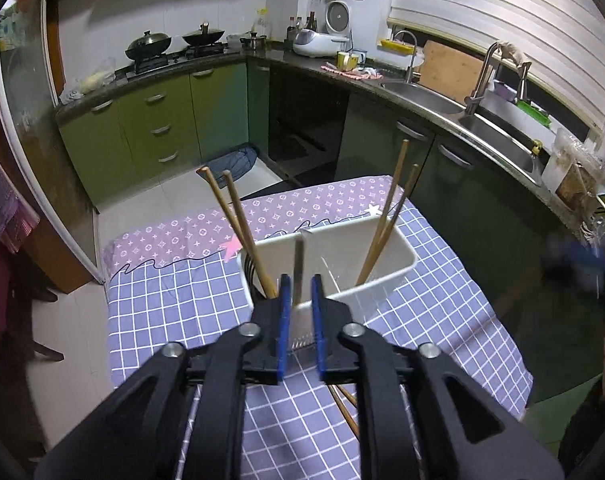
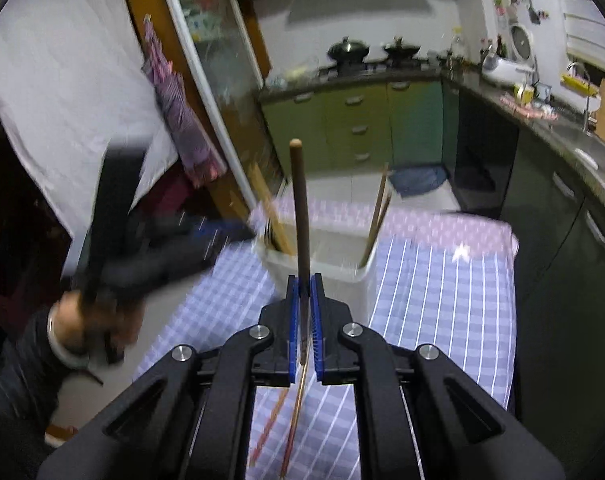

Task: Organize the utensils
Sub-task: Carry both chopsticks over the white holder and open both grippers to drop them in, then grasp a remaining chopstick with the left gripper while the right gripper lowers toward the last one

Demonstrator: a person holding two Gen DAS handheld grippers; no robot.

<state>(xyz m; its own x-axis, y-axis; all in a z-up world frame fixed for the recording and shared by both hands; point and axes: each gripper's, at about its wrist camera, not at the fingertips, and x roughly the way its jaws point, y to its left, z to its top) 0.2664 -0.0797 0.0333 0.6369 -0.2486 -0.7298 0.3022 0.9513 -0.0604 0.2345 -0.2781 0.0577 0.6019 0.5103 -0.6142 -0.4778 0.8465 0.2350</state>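
Observation:
A white two-compartment holder (image 1: 386, 256) stands on the checked tablecloth. Wooden chopsticks lean in its left compartment (image 1: 232, 208) and in its right one (image 1: 388, 208). My left gripper (image 1: 301, 280) hovers just above the holder's near wall. A blurred brown stick (image 1: 298, 264) stands upright in the gap between its pads, and neither pad touches it, so the gripper is open. My right gripper (image 2: 304, 280) is shut on a dark brown utensil handle (image 2: 298, 200) that points up, near the holder (image 2: 342, 256). The utensil's thin lower end (image 2: 294, 420) hangs below the jaws.
More chopsticks (image 1: 344, 404) lie on the cloth (image 1: 174, 304) under the left gripper. A person's hand (image 2: 74, 320) holds the blurred left gripper. Green cabinets (image 1: 162, 120), a stove with woks (image 1: 148, 44) and a steel sink (image 1: 498, 136) line the counter beyond the table.

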